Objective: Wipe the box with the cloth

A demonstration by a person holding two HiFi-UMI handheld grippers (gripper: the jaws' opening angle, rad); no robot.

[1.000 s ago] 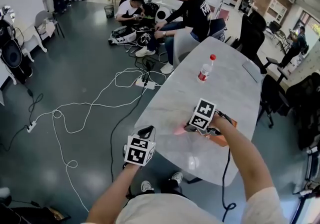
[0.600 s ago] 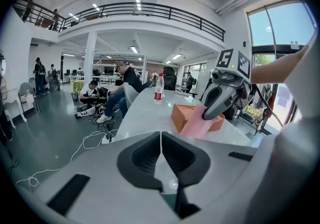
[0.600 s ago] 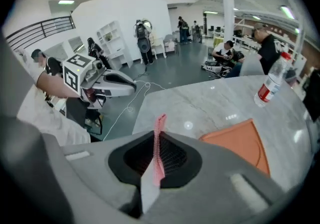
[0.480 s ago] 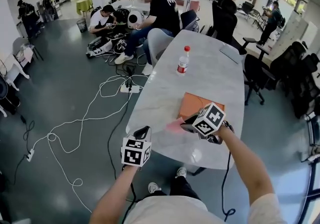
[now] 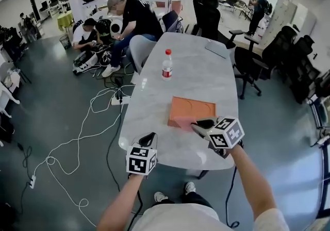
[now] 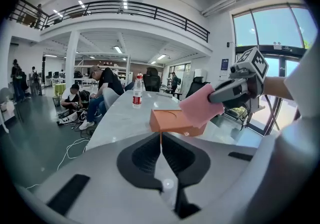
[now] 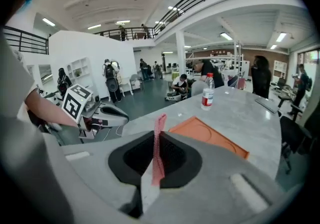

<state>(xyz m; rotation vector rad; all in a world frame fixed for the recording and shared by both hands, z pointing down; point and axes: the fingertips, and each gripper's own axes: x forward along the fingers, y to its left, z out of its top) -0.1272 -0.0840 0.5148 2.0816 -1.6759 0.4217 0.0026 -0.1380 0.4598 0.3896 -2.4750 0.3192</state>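
Cloth (image 6: 200, 109) now at edge of box (image 5: 194, 106)

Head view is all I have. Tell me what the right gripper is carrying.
Observer: The right gripper is shut on a thin pink cloth, which stands edge-on between its jaws.
Operator: Check the left one.
Observer: The left gripper is shut, with nothing between its jaws.
Operator: Give me the cloth against the box.
Observer: In the left gripper view the cloth overlaps the right end of the orange box. I cannot tell whether it touches.
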